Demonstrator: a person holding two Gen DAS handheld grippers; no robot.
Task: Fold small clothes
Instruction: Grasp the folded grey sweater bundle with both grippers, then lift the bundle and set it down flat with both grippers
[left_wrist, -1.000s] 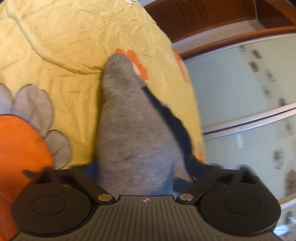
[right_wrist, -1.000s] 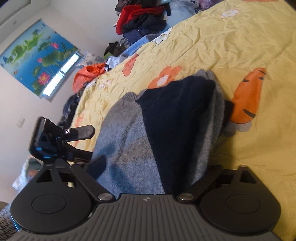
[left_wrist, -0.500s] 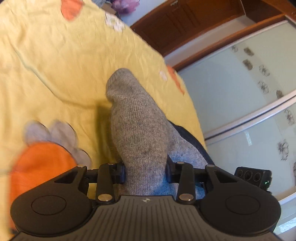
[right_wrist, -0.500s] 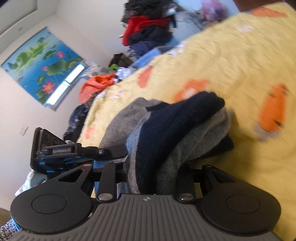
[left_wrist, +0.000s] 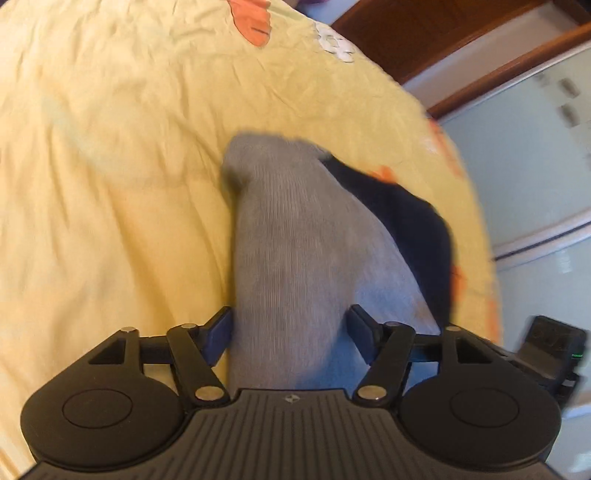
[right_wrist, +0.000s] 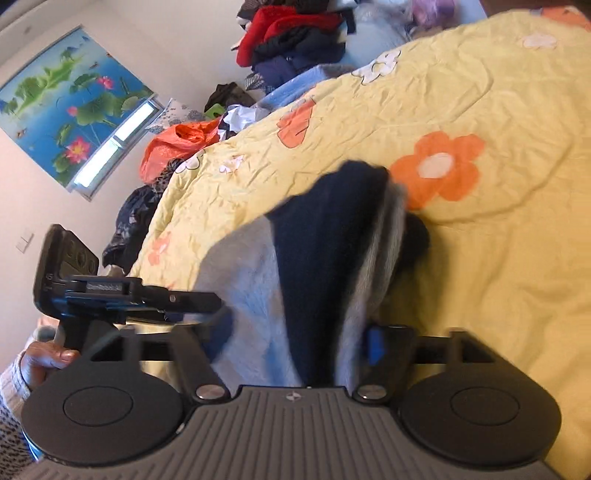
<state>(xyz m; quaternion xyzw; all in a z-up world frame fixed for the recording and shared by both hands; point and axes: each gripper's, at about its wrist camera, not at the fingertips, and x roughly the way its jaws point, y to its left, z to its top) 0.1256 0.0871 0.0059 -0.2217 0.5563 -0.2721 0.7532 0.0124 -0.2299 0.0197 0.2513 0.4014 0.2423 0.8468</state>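
Note:
A small grey knitted garment (left_wrist: 295, 240) with a navy part (left_wrist: 406, 221) lies folded on the yellow flowered bedsheet (left_wrist: 110, 184). My left gripper (left_wrist: 290, 326) straddles its near grey end; the jaws are opening, the fabric still fills the gap between them, and the pads no longer squeeze it. In the right wrist view the navy panel (right_wrist: 321, 240) lies over the grey knit (right_wrist: 243, 273). My right gripper (right_wrist: 295, 336) has its jaws opening wide around that end, fabric between them, blurred. The left gripper (right_wrist: 110, 288) shows there too, held by a hand (right_wrist: 48, 358).
A heap of red and dark clothes (right_wrist: 295, 37) and an orange bag (right_wrist: 177, 144) sit at the bed's far end under a lotus poster (right_wrist: 74, 107). Glass wardrobe doors (left_wrist: 535, 166) and a wooden frame (left_wrist: 443, 37) stand past the bed's edge.
Half a second ago both grippers were clamped on the garment's near edge. Now both sets of jaws have spread apart, and the garment has been carried across the sheet.

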